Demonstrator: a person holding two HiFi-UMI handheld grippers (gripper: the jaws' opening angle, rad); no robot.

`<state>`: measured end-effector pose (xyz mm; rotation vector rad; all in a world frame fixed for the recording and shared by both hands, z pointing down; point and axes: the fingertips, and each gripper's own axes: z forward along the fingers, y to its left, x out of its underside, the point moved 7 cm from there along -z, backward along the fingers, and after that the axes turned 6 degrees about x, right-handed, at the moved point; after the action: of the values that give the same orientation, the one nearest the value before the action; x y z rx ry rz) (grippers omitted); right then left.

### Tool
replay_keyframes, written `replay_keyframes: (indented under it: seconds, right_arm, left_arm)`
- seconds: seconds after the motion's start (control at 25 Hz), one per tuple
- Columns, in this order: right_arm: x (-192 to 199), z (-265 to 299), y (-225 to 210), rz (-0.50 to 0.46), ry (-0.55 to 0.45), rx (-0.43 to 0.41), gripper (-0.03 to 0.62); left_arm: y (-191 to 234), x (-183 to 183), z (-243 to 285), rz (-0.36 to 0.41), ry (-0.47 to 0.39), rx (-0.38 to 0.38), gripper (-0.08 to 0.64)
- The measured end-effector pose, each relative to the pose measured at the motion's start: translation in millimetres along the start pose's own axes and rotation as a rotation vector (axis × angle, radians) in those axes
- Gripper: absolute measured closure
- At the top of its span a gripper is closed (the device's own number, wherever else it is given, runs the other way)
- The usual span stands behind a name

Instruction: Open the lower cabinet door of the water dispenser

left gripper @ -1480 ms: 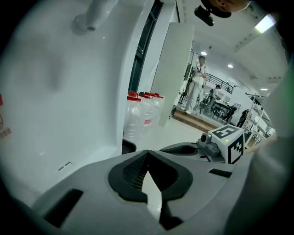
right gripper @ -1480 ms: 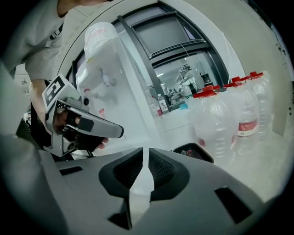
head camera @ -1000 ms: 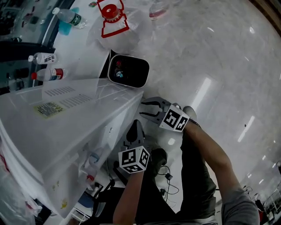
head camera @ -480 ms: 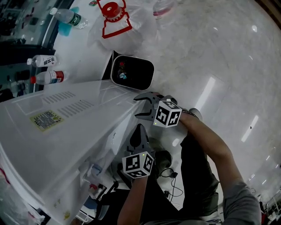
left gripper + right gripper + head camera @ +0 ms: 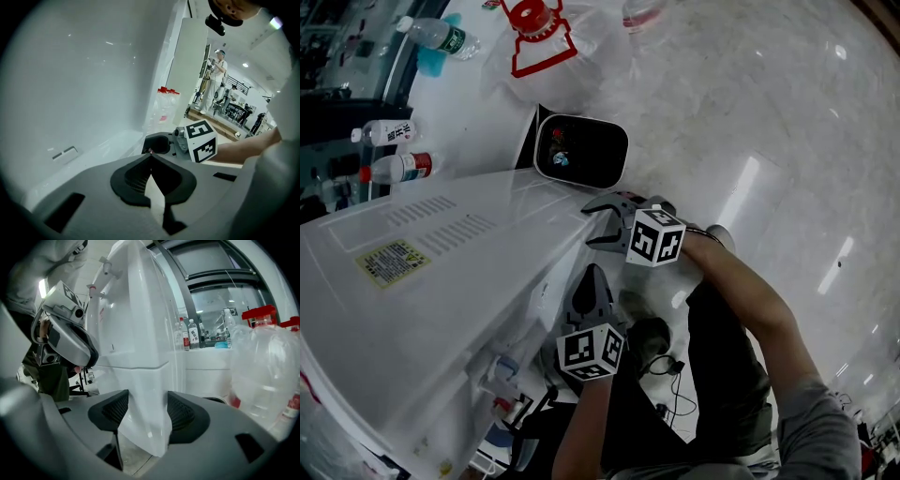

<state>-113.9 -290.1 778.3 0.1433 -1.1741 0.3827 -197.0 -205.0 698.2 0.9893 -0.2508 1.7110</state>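
The white water dispenser [image 5: 441, 281] fills the left of the head view. My right gripper [image 5: 592, 225] is at its near corner. Its jaws have just been opening and stand wide. In the right gripper view the lower cabinet door's vertical edge [image 5: 145, 394] lies between the two pads of the right gripper [image 5: 147, 413], below the seam. I cannot tell whether they touch it. My left gripper [image 5: 589, 275] points at the dispenser's front lower down. In the left gripper view the left gripper [image 5: 151, 157] is shut, with nothing between its tips and the white panel [image 5: 84, 93] close ahead.
A big clear water bottle with a red cap [image 5: 539, 37] lies behind the dispenser, also in the right gripper view [image 5: 267, 376]. A small white device with a black face [image 5: 579, 150] stands near the corner. Small bottles [image 5: 394, 167] lie left. Cables [image 5: 670, 375] trail on the glossy floor.
My right gripper has moved left to the dispenser's corner, rolled a little, and its jaws have spread wider. The left gripper has stayed about where it was, shut.
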Motion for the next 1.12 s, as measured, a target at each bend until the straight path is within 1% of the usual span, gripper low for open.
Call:
replay_keyframes:
  seconds: [0.28,0.6,0.76,0.92,1.12]
  right_arm:
    - [0.3,-3.0,5.4,0.019,0.001,0.037,0.330]
    - [9.4,-22.4,23.3,0.053,0.004,0.108,0.331]
    - [11.6,-27.9,29.1,0.062,0.004,0.138,0.331]
    - [17.1,-36.7,42.0,0.088,-0.002,0.189,0.330]
    - [23.3,-52.0,60.8,0.122,0.009,0.259,0.330]
  left_arm:
    - [3.5,0.6,-6.9,0.012,0.011,0.001,0.549]
    - [-7.5,4.4,-17.7,0.024,0.016,0.027,0.549]
    - [-11.2,3.3,-20.7,0.042,0.016,0.041,0.549]
    - [-11.1,3.2,-24.3,0.054,0.023,0.051,0.549]
    - [-16.0,5.0,-28.2,0.083,0.033,0.087,0.549]
